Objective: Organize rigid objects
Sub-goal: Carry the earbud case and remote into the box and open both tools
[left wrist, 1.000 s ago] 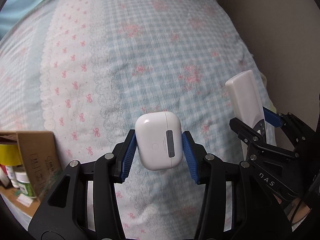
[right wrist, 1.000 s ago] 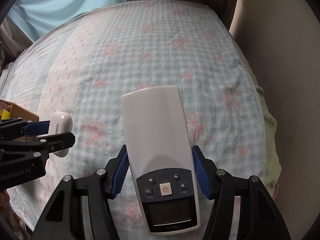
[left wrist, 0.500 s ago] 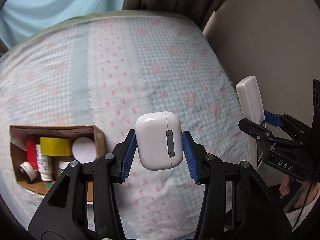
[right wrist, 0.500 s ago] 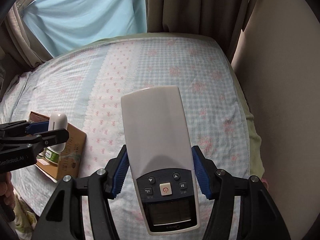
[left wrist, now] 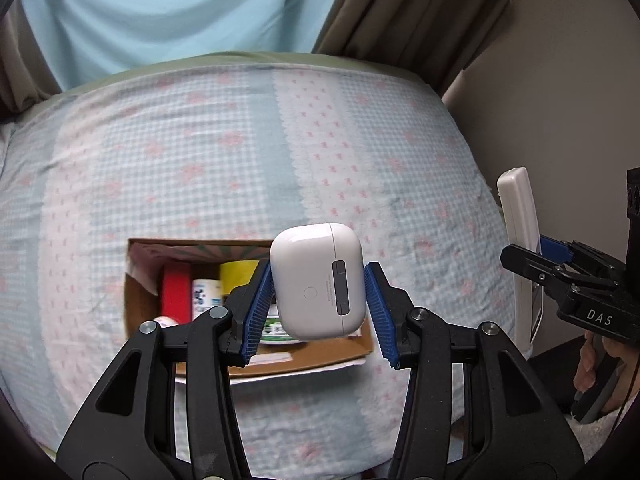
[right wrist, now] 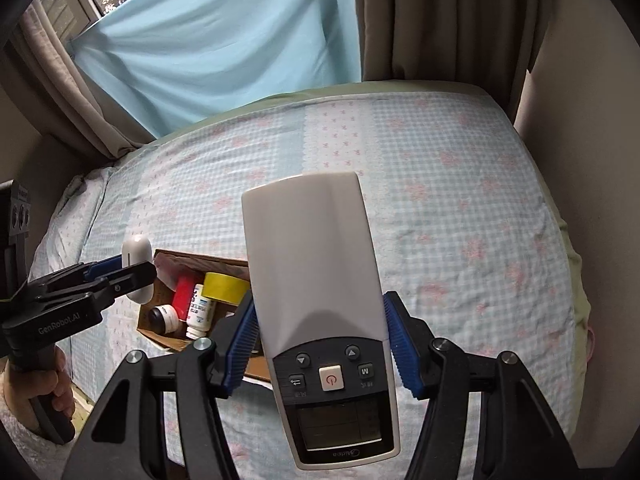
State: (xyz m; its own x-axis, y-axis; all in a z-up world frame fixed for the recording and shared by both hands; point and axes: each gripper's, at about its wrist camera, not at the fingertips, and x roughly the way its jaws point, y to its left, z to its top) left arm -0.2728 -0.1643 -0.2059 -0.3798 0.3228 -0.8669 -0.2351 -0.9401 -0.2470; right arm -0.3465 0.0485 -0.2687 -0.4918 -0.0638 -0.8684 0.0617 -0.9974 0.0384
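My left gripper is shut on a white earbud case, held in the air above an open cardboard box on the bed. The box holds a red roll, a yellow tape roll and small bottles. My right gripper is shut on a white remote control with its buttons and screen toward the camera. In the right wrist view the left gripper with the earbud case hangs over the box's left end. In the left wrist view the remote stands at the far right.
A checked blue-and-pink bedspread covers the bed. A light blue curtain and brown drapes hang behind it. A beige wall runs along the bed's right side. A person's hand grips the left handle.
Both grippers rose and pulled back from the bed with their objects. The cardboard box came from the left edge into the middle, now under the earbud case. Curtains and window appeared.
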